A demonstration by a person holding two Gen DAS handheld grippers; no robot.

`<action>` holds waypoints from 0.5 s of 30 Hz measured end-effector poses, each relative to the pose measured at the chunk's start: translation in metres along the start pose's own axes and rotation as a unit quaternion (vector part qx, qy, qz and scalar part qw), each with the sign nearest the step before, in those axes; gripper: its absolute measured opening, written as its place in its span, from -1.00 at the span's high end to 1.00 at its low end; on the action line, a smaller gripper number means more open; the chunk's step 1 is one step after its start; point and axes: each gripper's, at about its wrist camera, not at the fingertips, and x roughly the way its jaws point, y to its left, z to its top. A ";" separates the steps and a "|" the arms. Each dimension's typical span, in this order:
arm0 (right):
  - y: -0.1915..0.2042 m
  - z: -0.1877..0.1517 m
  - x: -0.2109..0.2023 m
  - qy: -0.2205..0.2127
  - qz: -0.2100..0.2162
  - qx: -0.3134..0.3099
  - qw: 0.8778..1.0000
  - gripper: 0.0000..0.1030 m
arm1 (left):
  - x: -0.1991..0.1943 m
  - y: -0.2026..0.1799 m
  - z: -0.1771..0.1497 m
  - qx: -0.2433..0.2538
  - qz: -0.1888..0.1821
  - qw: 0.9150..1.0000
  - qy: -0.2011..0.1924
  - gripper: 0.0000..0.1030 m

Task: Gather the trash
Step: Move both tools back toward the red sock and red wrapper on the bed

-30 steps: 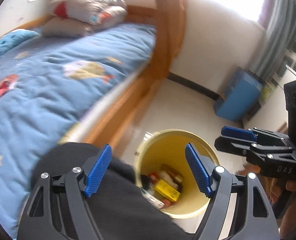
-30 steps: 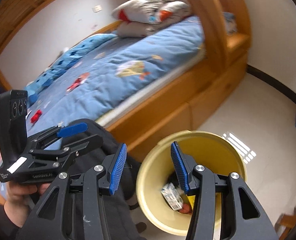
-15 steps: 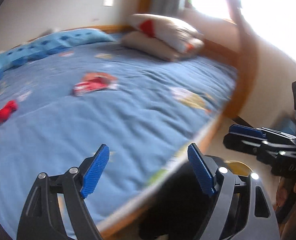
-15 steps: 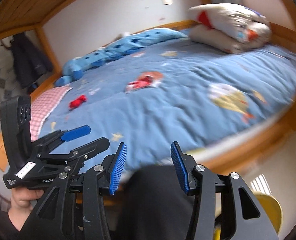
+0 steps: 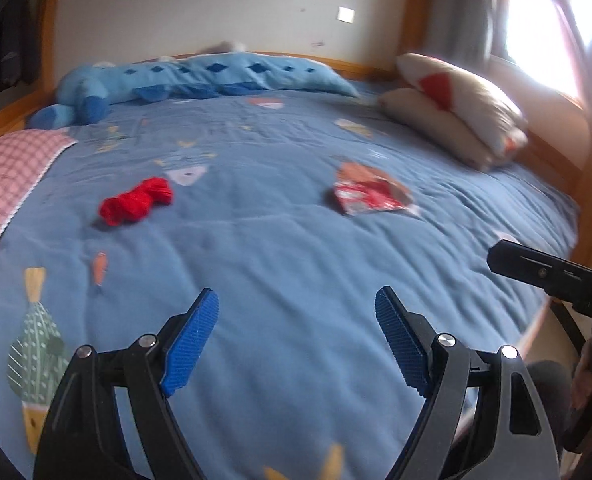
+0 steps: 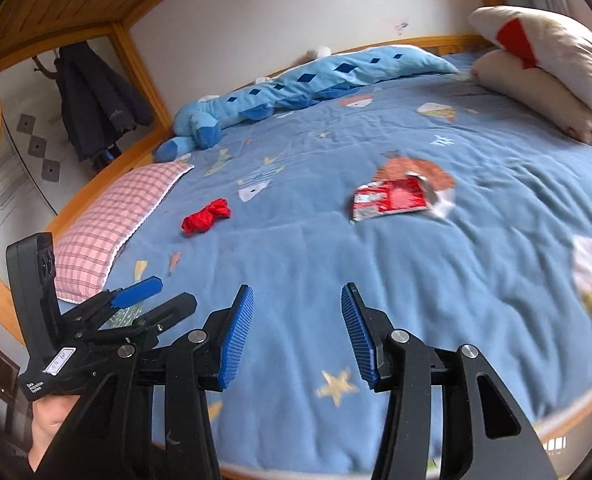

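A red and white snack wrapper (image 5: 369, 194) lies flat on the blue bedspread (image 5: 280, 248), right of centre; it also shows in the right wrist view (image 6: 391, 200). A crumpled red scrap (image 5: 138, 200) lies to its left, also in the right wrist view (image 6: 207, 216). My left gripper (image 5: 297, 336) is open and empty, held above the near part of the bed. My right gripper (image 6: 297, 332) is open and empty too, beside the left one, well short of both items. The trash bin is out of view.
A long blue plush toy (image 6: 296, 84) lies along the far wall. Stacked cream pillows (image 6: 543, 68) sit at the right, a pink checked pillow (image 6: 108, 224) at the left. Wooden bed frame (image 6: 56, 12) rises at the left; coats (image 6: 96, 100) hang beyond.
Both grippers have swung up and left from the yellow bin on the floor to face the bed. The bin has left both views. Both stay open and empty.
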 end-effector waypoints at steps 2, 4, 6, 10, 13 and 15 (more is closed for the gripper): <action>0.005 0.008 0.016 0.006 0.005 -0.006 1.000 0.10 | 0.007 0.013 0.007 -0.010 0.010 1.000 0.000 -0.56; 0.009 0.017 0.035 0.014 0.009 -0.010 1.000 0.10 | 0.014 0.026 0.015 -0.018 0.022 1.000 -0.001 -0.56; 0.013 0.025 0.049 0.020 0.013 -0.011 1.000 0.10 | 0.020 0.038 0.022 -0.023 0.033 0.999 -0.002 -0.56; 0.019 0.041 0.085 0.032 0.017 -0.017 0.999 0.10 | 0.034 0.060 0.035 -0.035 0.050 0.998 -0.002 -0.56; 0.025 0.052 0.109 0.033 0.009 -0.028 0.999 0.09 | 0.048 0.080 0.045 -0.046 0.070 0.996 -0.007 -0.61; 0.027 0.058 0.124 0.035 0.013 -0.031 0.999 0.07 | 0.060 0.094 0.051 -0.051 0.079 0.996 -0.007 -0.62</action>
